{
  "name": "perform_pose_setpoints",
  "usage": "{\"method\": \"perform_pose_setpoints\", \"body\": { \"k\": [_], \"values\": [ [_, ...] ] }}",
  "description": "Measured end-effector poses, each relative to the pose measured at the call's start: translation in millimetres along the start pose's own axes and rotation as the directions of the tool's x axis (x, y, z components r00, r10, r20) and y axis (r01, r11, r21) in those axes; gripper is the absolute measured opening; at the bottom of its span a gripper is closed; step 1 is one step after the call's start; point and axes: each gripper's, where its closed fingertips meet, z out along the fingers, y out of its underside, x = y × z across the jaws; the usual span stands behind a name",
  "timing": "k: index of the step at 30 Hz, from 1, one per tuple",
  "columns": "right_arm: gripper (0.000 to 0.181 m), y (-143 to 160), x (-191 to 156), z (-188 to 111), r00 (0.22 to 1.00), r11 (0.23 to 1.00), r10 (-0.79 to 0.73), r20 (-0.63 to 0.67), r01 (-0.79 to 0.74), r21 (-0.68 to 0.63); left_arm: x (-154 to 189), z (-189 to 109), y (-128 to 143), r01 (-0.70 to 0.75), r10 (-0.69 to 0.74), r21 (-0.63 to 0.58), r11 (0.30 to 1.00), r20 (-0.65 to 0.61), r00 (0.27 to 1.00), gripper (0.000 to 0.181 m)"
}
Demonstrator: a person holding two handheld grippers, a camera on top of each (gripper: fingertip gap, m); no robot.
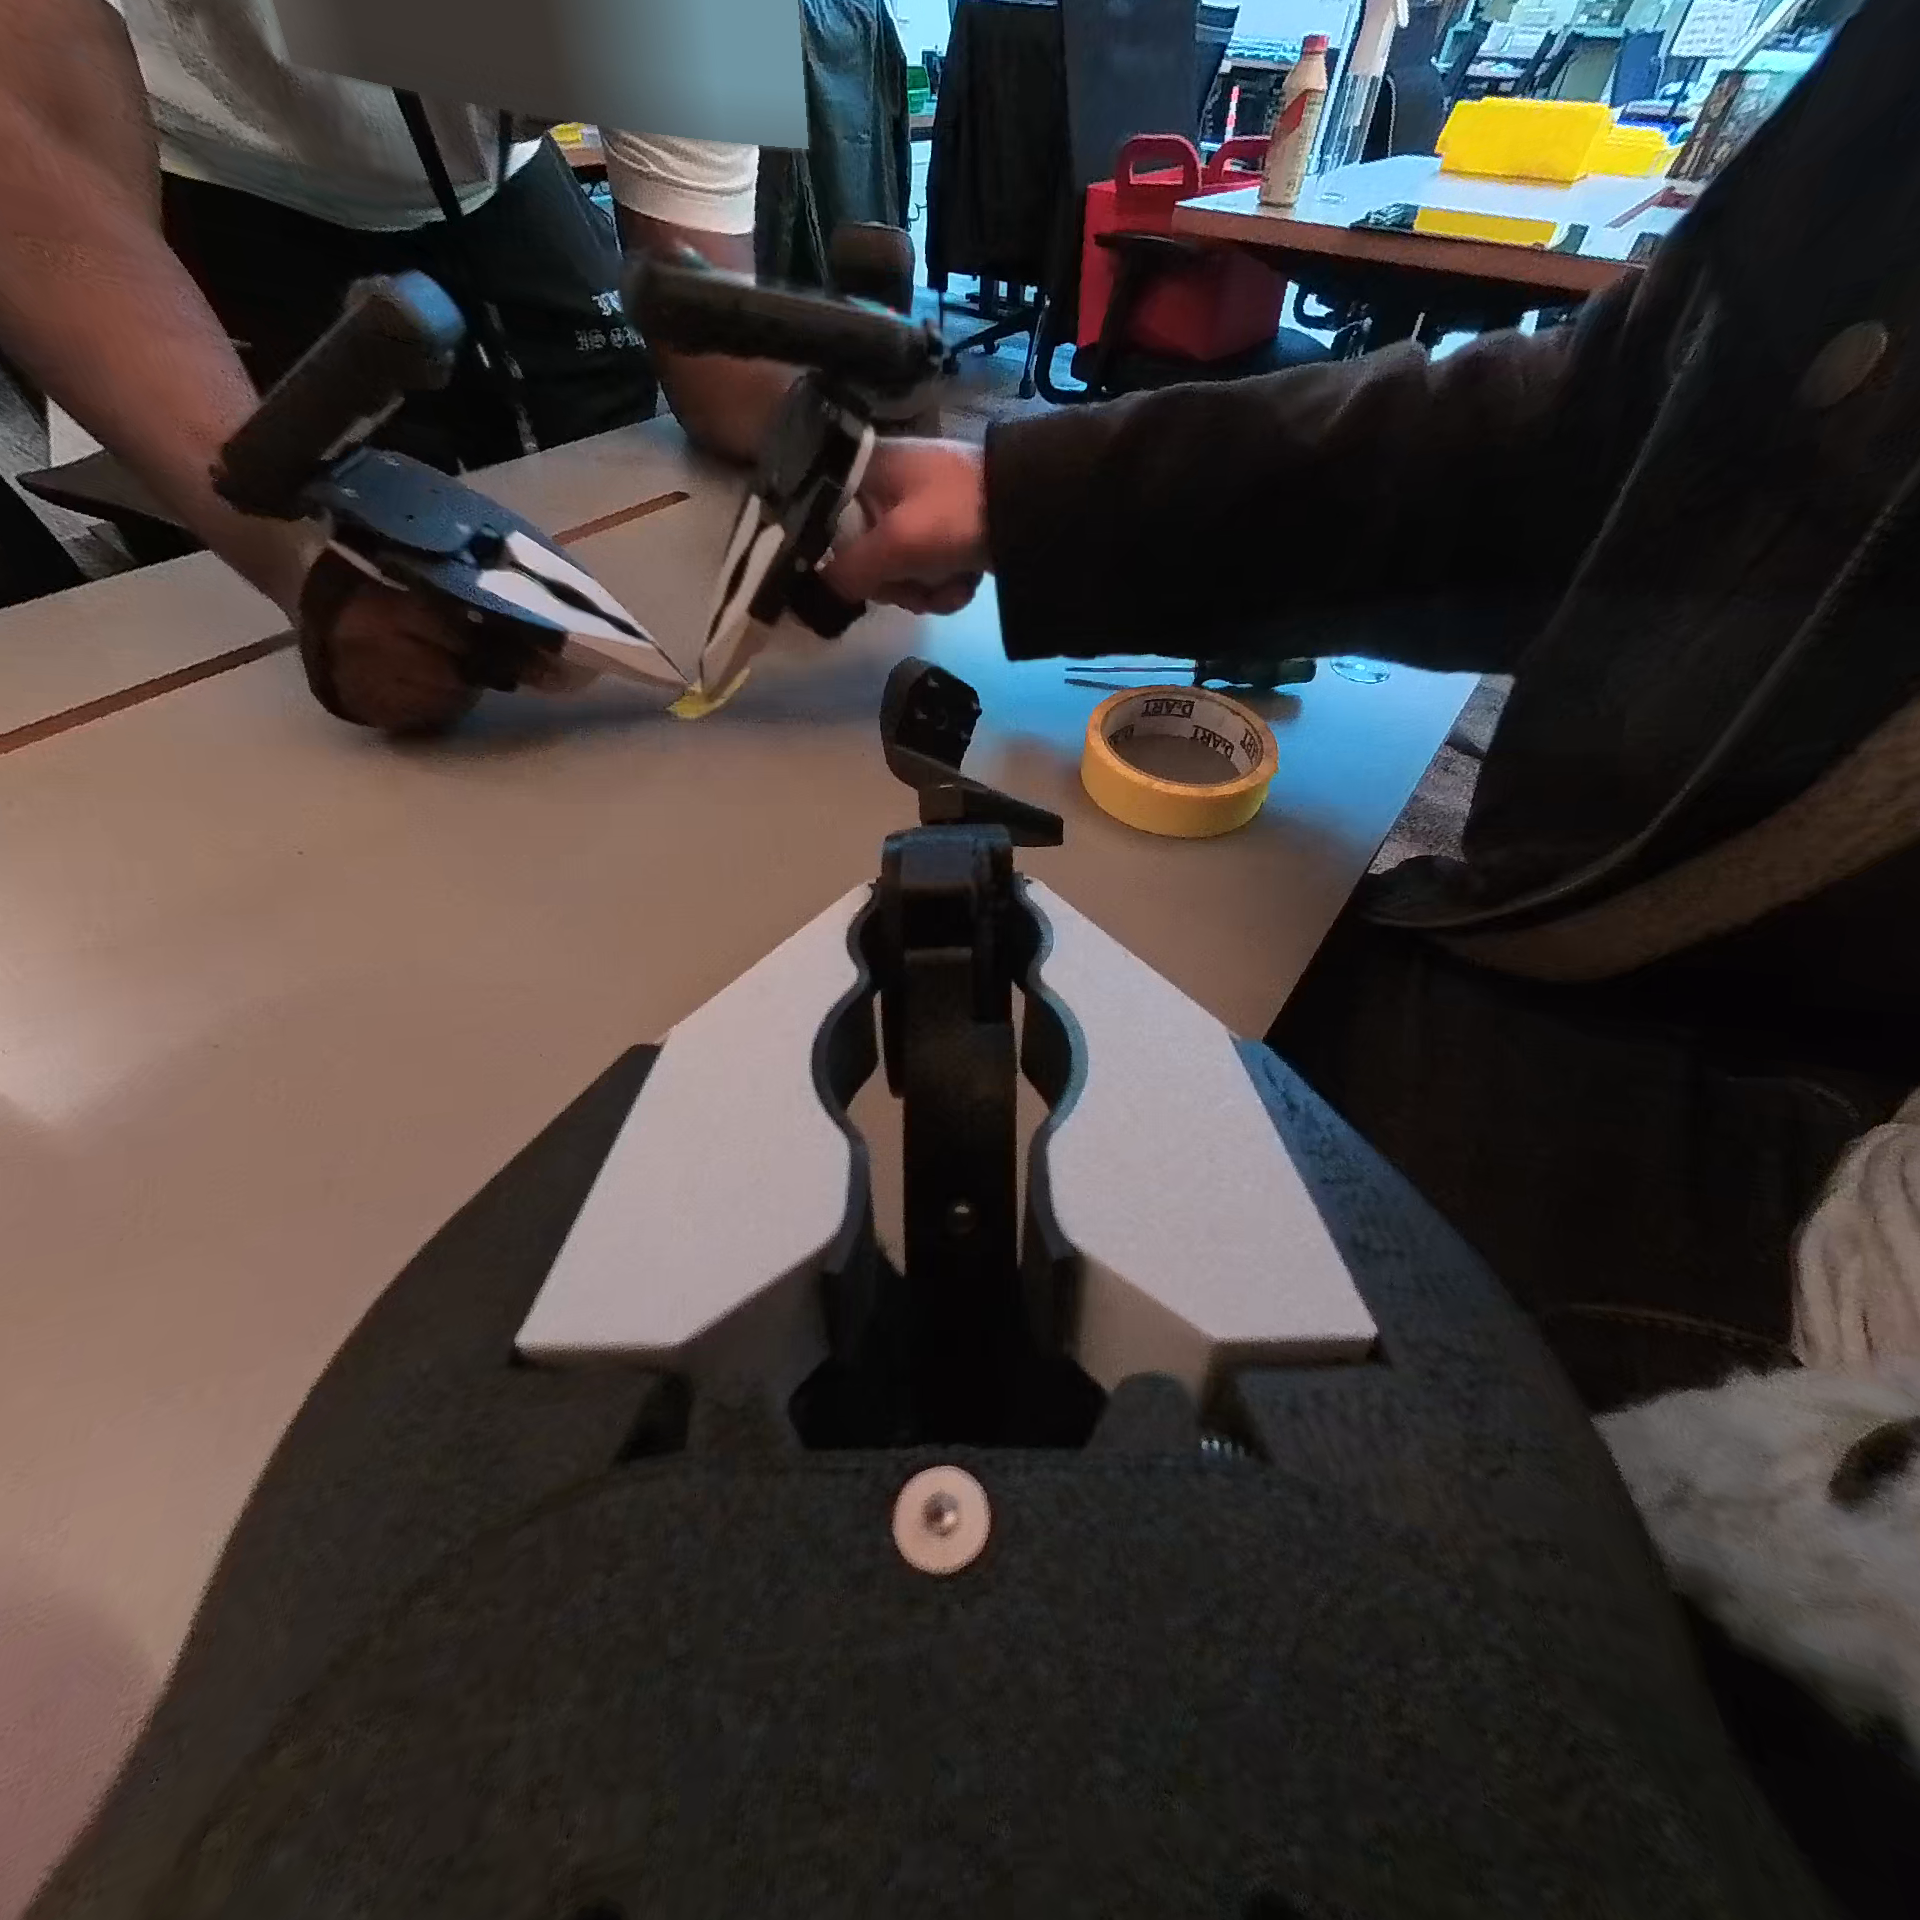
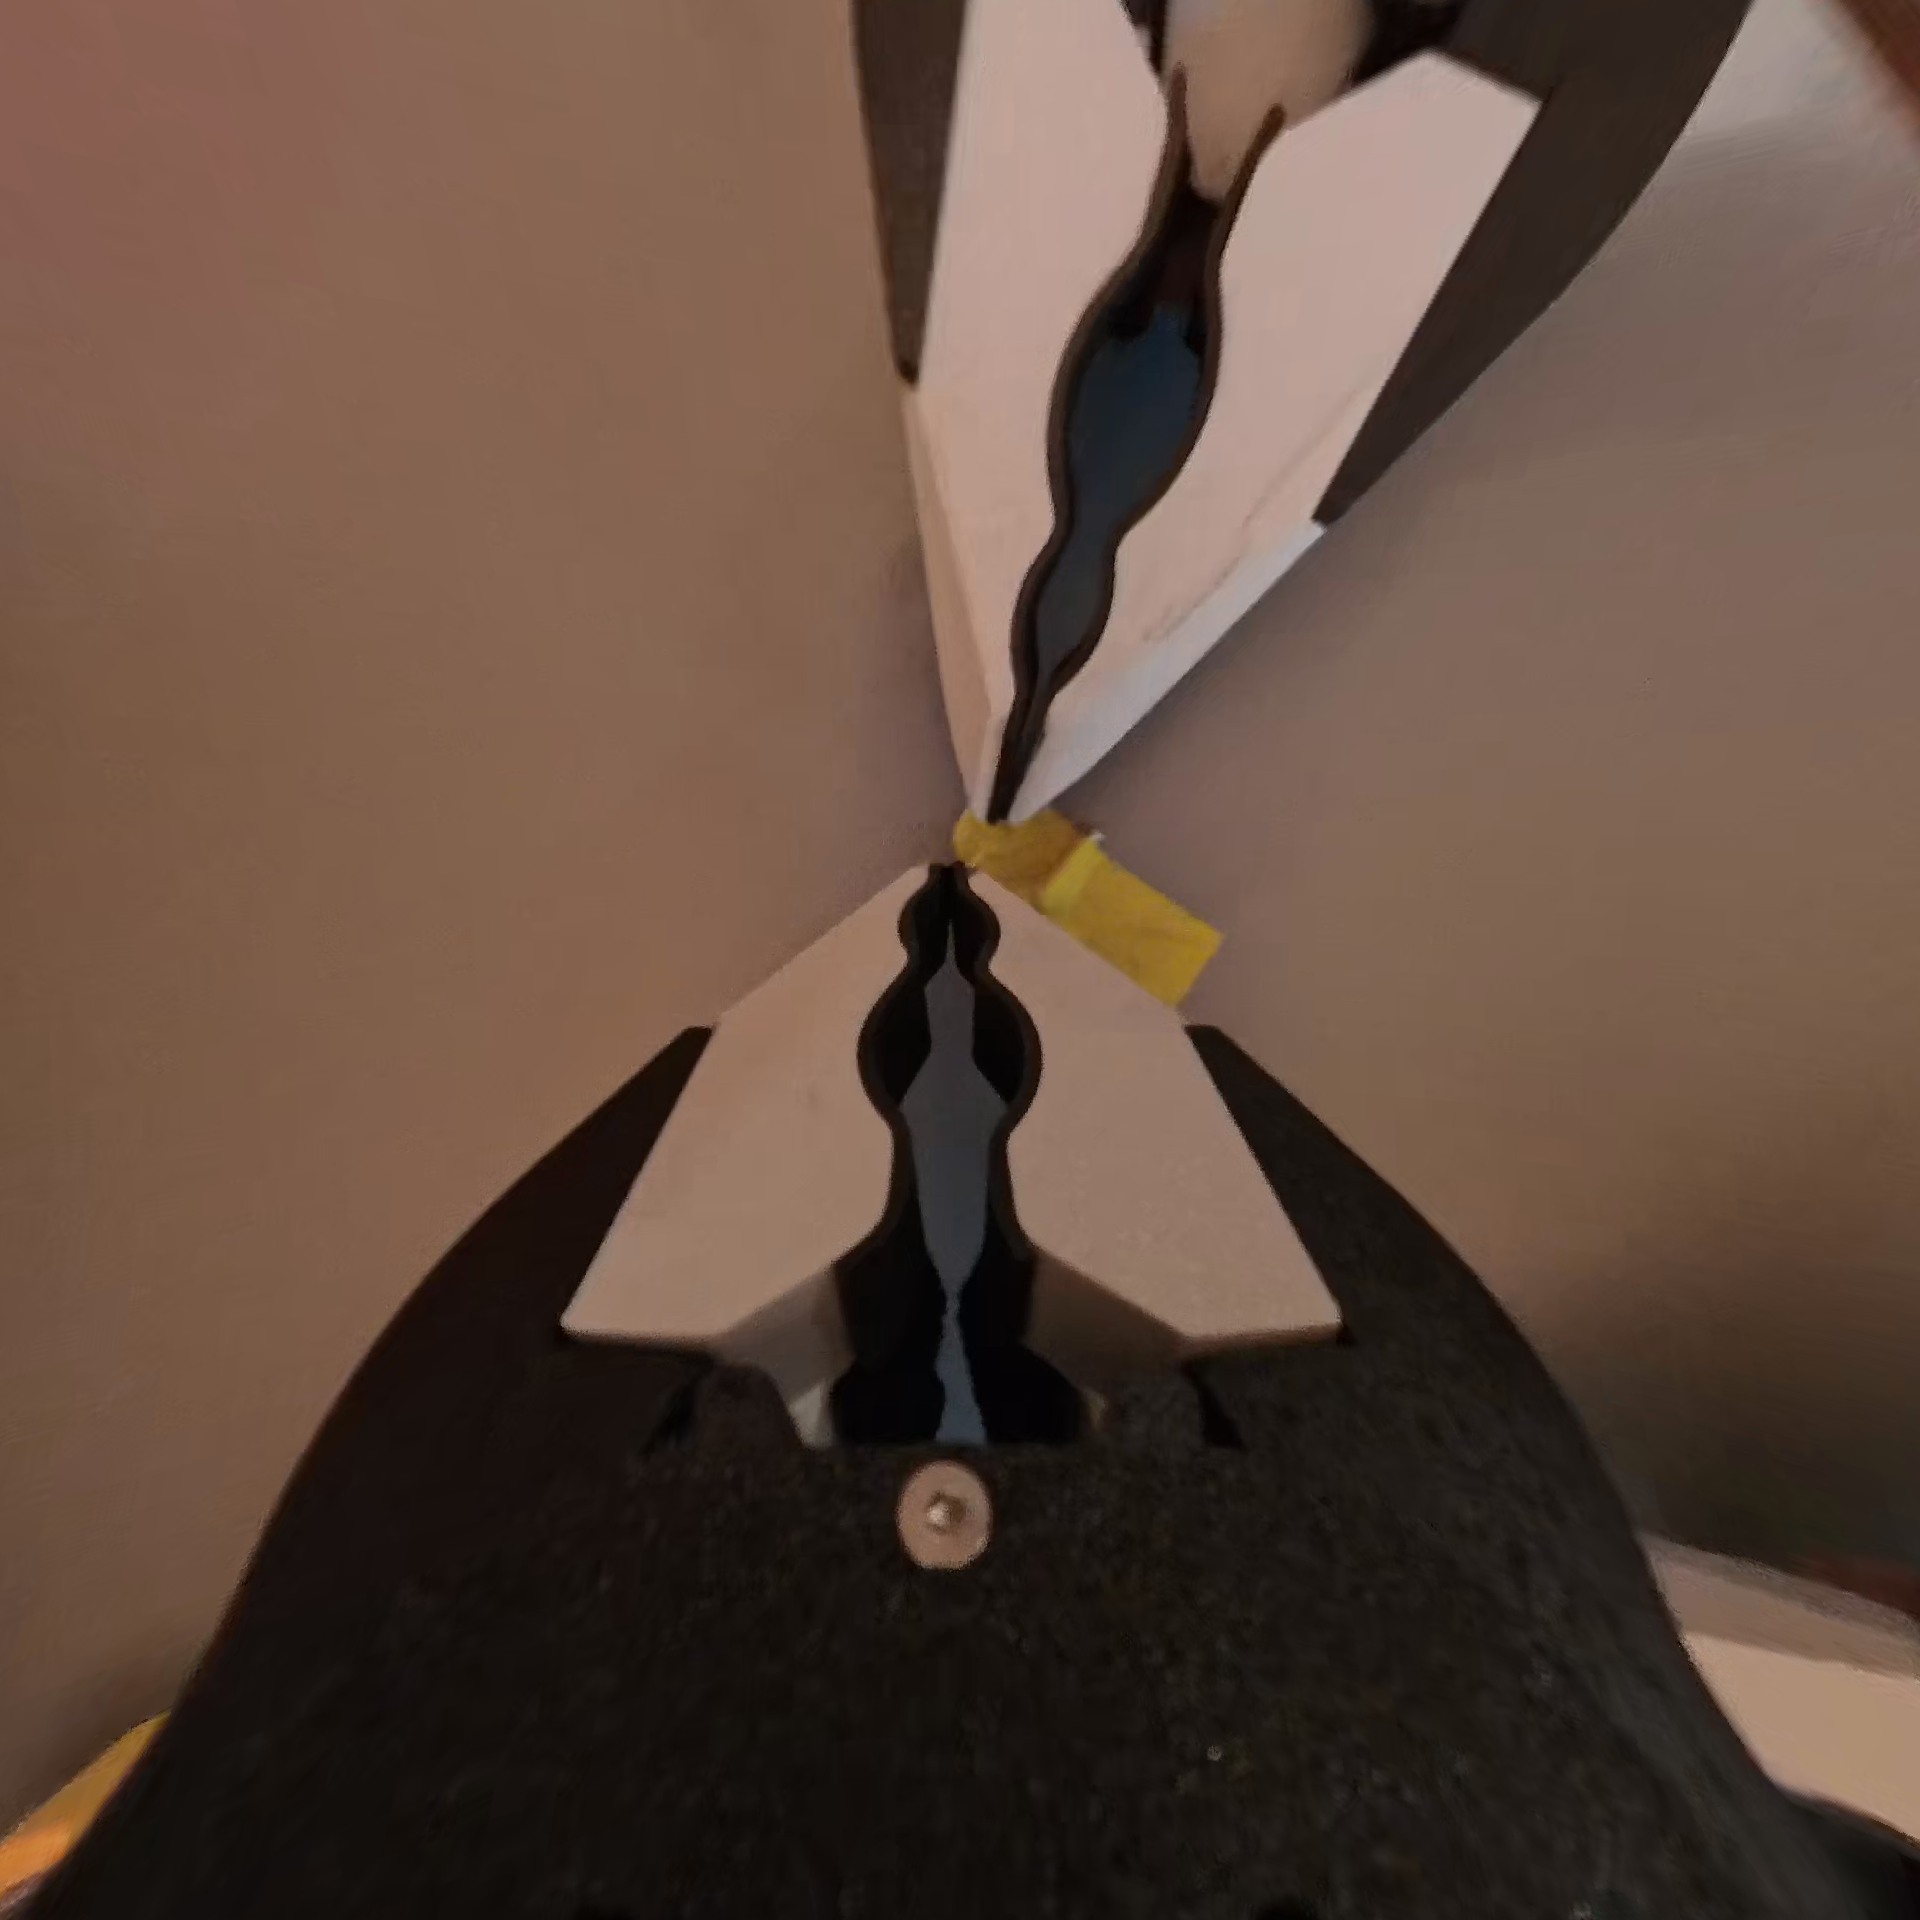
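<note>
— Any room on the grey table (image 1: 260, 987)?

— Its near left side lies open. Ahead, a black bracket (image 1: 951, 748) stands just past the left gripper (image 1: 951, 894), with a yellow tape roll (image 1: 1179, 758) to its right.

— And farther back?

— Two other grippers (image 1: 582, 613) meet tip to tip over a yellow tape scrap (image 2: 1122, 914), and a dark sleeve (image 1: 1299, 499) crosses from the right.

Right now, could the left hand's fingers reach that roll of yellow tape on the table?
Probably yes for reaching: the tape roll lies just ahead with bare table between. But the left fingers are closed on a black part, so grabbing it looks unlikely.
</note>
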Motion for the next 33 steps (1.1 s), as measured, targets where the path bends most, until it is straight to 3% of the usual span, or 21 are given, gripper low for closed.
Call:
{"method": "perform_pose_setpoints", "body": {
  "k": [3,5,11,14,16,24,27,31,33],
  "values": [
    [0.015,4,0,9,1.000,0.999,0.023,0.018,-0.023,-0.047,1,1,1,-0.005,0.005,-0.003,1.000,-0.003,1.000,0.021],
    [0.009,3,3,9,1.000,0.998,0.022,0.000,-0.022,-0.060,0,0,1,-0.008,0.008,-0.003,1.000,0.000,1.000,0.021],
    [0.023,3,-3,9,1.000,0.999,0.020,0.016,-0.019,-0.048,-3,0,1,0.006,-0.006,0.002,1.000,-0.005,1.000,0.021],
    [0.019,8,-5,1,0.998,0.998,0.058,0.007,-0.058,-0.037,-3,0,1,-0.004,0.004,-0.001,1.000,-0.002,1.000,0.021],
    [0.014,7,-11,-12,0.993,0.993,0.110,0.031,-0.111,0.049,-5,-1,1,-0.005,0.005,0.004,1.000,0.003,1.000,0.021],
    [0.023,20,2,-4,0.990,0.999,0.034,-0.139,-0.029,0.039,0,0,0,-0.020,0.020,0.002,1.000,-0.003,1.000,0.021],
    [0.018,19,16,-22,0.978,0.985,0.116,-0.176,-0.092,0.144,2,1,-2,-0.029,0.029,0.006,1.000,0.000,1.000,0.021],
    [0.041,22,32,-9,0.981,0.977,0.182,-0.073,-0.172,0.122,5,3,-1,-0.030,0.030,0.000,1.000,-0.009,1.000,0.021],
    [0.045,17,33,-4,0.992,0.984,0.115,-0.059,-0.105,0.146,7,3,0,-0.040,0.040,-0.005,0.999,-0.009,0.999,0.021]
  ]
}}
